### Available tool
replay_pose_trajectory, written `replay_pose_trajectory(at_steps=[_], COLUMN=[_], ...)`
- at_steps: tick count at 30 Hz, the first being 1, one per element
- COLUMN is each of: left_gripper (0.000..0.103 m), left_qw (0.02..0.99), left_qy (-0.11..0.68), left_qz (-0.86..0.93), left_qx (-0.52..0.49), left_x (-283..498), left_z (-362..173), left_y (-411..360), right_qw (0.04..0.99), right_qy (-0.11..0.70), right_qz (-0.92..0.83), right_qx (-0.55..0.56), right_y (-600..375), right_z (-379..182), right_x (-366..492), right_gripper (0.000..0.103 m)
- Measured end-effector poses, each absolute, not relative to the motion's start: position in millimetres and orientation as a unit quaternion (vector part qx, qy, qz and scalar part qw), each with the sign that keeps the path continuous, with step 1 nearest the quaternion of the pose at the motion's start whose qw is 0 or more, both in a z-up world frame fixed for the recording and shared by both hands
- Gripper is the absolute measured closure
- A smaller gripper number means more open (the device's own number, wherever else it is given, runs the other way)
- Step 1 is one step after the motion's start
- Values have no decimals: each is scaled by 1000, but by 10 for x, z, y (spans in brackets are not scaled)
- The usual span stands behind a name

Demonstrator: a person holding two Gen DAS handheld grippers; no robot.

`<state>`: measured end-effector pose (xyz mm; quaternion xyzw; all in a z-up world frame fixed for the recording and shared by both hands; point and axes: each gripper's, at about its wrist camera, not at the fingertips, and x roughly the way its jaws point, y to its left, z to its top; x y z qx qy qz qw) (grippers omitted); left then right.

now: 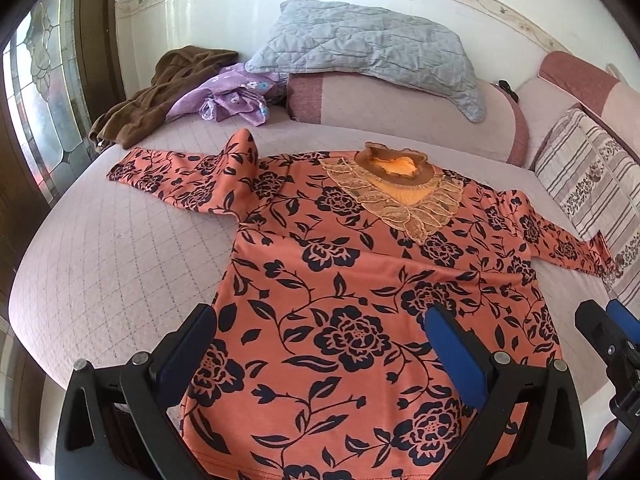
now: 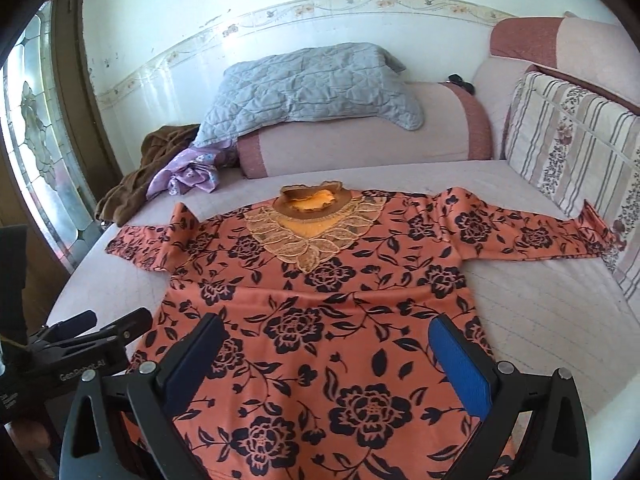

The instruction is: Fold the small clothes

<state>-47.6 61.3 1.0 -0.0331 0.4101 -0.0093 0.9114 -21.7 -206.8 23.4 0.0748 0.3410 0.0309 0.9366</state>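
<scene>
Left wrist view: brown garment (image 1: 160,92) and purple floral cloth (image 1: 236,96) are lying at the bed's (image 1: 100,248) far left corner. Left gripper (image 1: 320,312) is hovering spread wide over the hem of the orange floral blouse (image 1: 360,280), which is lying flat at the bed's middle, sleeves outstretched. Right gripper (image 2: 326,326) is likewise hovering spread, nothing pinched.

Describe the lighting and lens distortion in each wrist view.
Left wrist view: daylight from the patterned glass window at the left; strong fisheye bending curves the wall border, with dark vignette corners; the orange floral long-sleeved top is sharp. Right wrist view: the same window is blown out, the white wall glares, and the pale quilted bed cover bows.
</scene>
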Motion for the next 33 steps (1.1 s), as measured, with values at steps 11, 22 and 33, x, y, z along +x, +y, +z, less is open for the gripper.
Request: replay_pose_trajectory(at_steps=[11, 22, 33], left_gripper=[0, 0, 0], left_qw=[912, 912, 912], left_qy=[408, 409, 409], left_qz=[-11, -12, -11], left_qx=[-24, -25, -26], left_x=[-509, -512, -510], left_z=[37, 42, 45], left_y=[544, 535, 536], right_qw=[936, 936, 936], right_qy=[344, 344, 345], right_qz=[29, 30, 32], right_qx=[71, 62, 57], right_y=[-2070, -2043, -2020], right_z=[165, 174, 168], right_x=[-255, -226, -216], right_gripper=[0, 0, 0])
